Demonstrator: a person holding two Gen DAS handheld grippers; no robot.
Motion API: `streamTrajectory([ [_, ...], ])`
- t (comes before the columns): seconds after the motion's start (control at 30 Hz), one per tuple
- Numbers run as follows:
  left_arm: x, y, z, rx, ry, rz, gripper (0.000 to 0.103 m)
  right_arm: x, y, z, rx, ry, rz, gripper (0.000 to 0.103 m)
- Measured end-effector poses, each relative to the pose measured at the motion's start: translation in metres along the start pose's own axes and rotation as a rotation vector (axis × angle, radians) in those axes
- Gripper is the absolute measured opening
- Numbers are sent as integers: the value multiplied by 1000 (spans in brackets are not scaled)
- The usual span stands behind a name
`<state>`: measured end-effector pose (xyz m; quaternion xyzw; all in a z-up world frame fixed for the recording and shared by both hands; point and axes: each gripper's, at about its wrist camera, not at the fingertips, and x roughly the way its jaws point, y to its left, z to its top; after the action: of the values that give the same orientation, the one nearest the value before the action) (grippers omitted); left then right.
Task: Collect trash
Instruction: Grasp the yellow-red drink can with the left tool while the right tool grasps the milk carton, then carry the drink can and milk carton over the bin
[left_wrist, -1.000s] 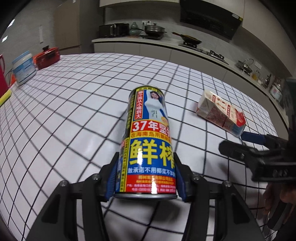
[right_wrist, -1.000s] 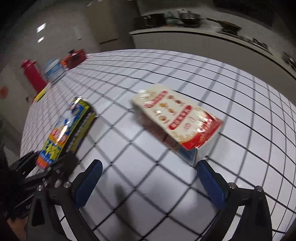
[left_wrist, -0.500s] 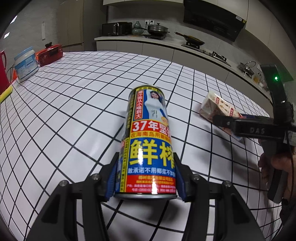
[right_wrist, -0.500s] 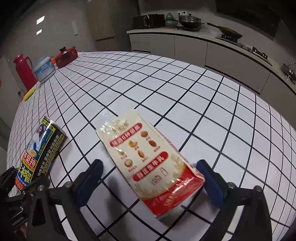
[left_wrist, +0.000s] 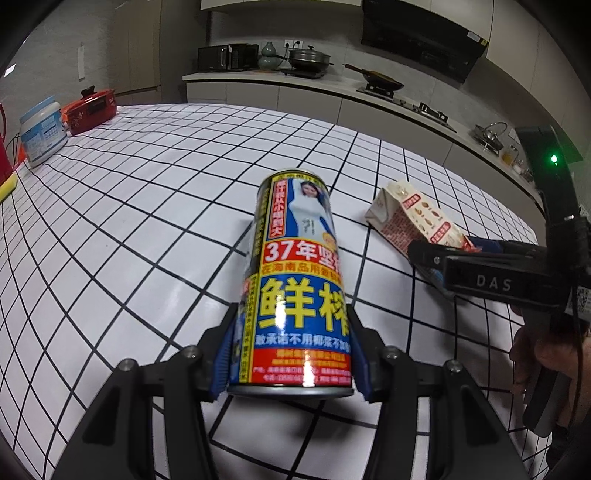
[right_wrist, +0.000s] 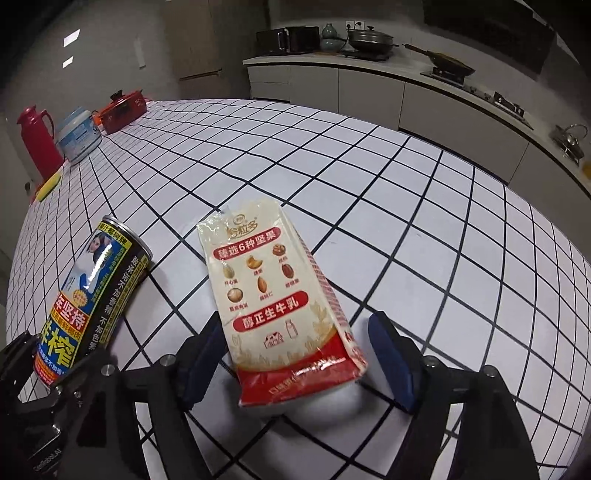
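Note:
My left gripper (left_wrist: 290, 363) is shut on a tall drink can (left_wrist: 299, 280) with a blue, yellow and red label, gripping its bottom end just above the tiled table; the can also shows in the right wrist view (right_wrist: 86, 295). A crumpled cream and red milk carton (right_wrist: 280, 295) lies on the table between the fingers of my right gripper (right_wrist: 299, 354), which is open around its lower end. The left pad looks close to the carton and the right pad stands apart. In the left wrist view the carton (left_wrist: 417, 221) lies to the right, with the right gripper (left_wrist: 454, 258) at its near end.
The table (right_wrist: 406, 206) is white tile with black grid lines. At its far left stand a red thermos (right_wrist: 37, 140), a white and blue tub (right_wrist: 79, 134) and a red pot (right_wrist: 123, 110). A kitchen counter with a stove and pans (right_wrist: 369, 40) runs behind.
My right gripper moved forward so the carton now sits between its open fingers. The left gripper kept its hold on the can and lifted slightly.

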<state>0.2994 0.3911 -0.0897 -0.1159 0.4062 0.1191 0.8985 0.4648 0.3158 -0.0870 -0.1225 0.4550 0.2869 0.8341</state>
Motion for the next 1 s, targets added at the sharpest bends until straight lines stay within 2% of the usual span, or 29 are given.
streamTrajectory([
  [0.03, 2, 0, 2, 4, 1, -1, 55, 0, 3, 1, -12, -2, 3, 74],
  [0.07, 4, 0, 3, 9, 3, 2, 56, -2, 3, 1, -18, -9, 3, 64],
  [0.1, 7, -1, 5, 10, 9, 3, 56, -2, 4, 1, -20, 2, 7, 63],
  [0.43, -7, -14, 4, 32, -33, -47, 54, -43, -12, -17, 56, -48, 21, 61],
  [0.67, -26, -48, -5, 81, -46, -85, 54, -86, -32, -42, 96, -81, -6, 61],
  [1.0, -49, -113, -28, 154, -40, -157, 54, -147, -81, -97, 178, -99, -74, 61],
])
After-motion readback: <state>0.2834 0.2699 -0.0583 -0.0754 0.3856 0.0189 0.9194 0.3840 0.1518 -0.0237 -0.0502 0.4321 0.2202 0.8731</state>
